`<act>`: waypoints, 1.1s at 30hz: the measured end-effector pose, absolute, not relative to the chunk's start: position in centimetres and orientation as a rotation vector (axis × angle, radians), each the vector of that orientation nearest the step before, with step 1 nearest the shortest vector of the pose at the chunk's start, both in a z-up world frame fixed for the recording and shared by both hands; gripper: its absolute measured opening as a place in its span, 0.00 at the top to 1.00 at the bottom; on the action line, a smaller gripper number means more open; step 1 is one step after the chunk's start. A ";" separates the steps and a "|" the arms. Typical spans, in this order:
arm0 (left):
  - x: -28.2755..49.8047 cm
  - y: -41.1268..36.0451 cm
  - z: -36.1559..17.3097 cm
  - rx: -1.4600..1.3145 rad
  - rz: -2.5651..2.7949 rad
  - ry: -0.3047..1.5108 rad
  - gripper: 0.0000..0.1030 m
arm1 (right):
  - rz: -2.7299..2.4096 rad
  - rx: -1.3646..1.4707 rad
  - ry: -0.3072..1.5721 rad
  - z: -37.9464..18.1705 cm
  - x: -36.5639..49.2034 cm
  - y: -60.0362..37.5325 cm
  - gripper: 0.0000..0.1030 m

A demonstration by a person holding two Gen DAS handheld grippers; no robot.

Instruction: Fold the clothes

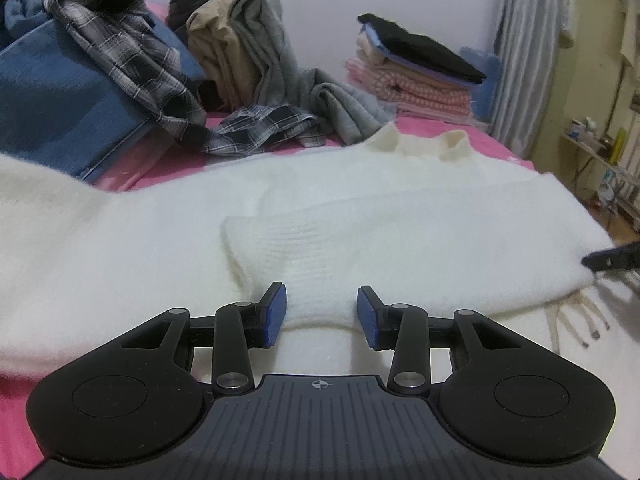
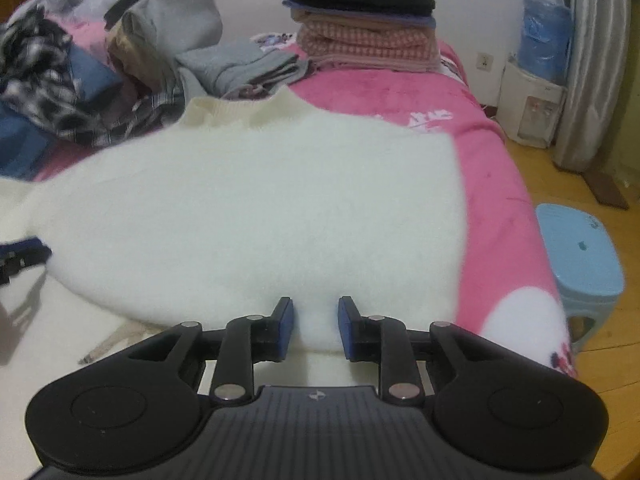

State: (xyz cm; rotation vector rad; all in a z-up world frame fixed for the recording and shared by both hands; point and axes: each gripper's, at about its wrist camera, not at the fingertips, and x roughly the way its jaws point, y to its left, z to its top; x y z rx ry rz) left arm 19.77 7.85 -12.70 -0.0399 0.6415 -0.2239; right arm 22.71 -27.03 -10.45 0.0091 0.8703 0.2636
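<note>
A fluffy white sweater (image 1: 360,200) lies flat on the pink bed, collar (image 1: 424,144) away from me, one ribbed sleeve (image 1: 304,236) folded across its body. My left gripper (image 1: 322,300) sits at the near hem, blue pads apart, with the hem's edge between them and not pinched. In the right wrist view the sweater (image 2: 260,200) fills the middle. My right gripper (image 2: 315,312) is at the hem further right, pads a little apart, fabric lying loosely between them. Each gripper's tip shows at the edge of the other's view: the right gripper (image 1: 616,260), the left gripper (image 2: 20,256).
A folded stack (image 2: 364,28) topped by a black garment stands at the back. Unfolded plaid, blue and grey clothes (image 1: 120,60) pile up at the back left. A white fringed cloth (image 1: 576,320) lies under the sweater. A light blue stool (image 2: 580,252) and a water dispenser (image 2: 532,100) stand right of the bed.
</note>
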 end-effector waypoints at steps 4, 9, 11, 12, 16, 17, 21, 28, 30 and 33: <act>19.5 8.6 -13.0 -0.058 -0.257 0.637 0.62 | 0.271 -0.013 0.861 -10.4 22.4 -27.0 0.75; 19.3 9.3 -12.9 -0.099 -0.262 0.647 0.62 | 0.272 0.014 0.859 -10.6 22.5 -27.3 0.74; 18.9 9.2 -12.8 -0.084 -0.255 0.653 0.62 | 0.272 0.031 0.864 -10.7 22.6 -27.5 0.74; 18.7 9.2 -12.8 -0.078 -0.251 0.659 0.62 | 0.272 0.040 0.867 -10.7 22.7 -27.6 0.74; 17.9 9.9 -12.2 -0.091 -0.220 0.696 0.62 | 0.268 0.054 0.875 -10.6 22.8 -27.7 0.74; 17.7 10.1 -11.9 -0.091 -0.206 0.700 0.62 | 0.267 0.053 0.876 -10.6 22.8 -27.7 0.74; 16.9 11.0 -10.4 -0.104 -0.169 0.706 0.61 | 0.264 0.067 0.880 -10.6 22.9 -27.8 0.74; 14.2 10.5 -7.5 -0.068 -0.226 0.762 0.59 | 0.245 0.171 0.919 -8.8 22.4 -28.7 0.64; 13.1 9.7 -7.1 -0.044 -0.266 0.800 0.58 | 0.249 0.224 0.927 -8.0 21.4 -29.0 0.57; 11.2 8.4 -7.1 -0.013 -0.331 0.841 0.55 | 0.303 0.224 0.962 -7.4 19.2 -27.9 0.57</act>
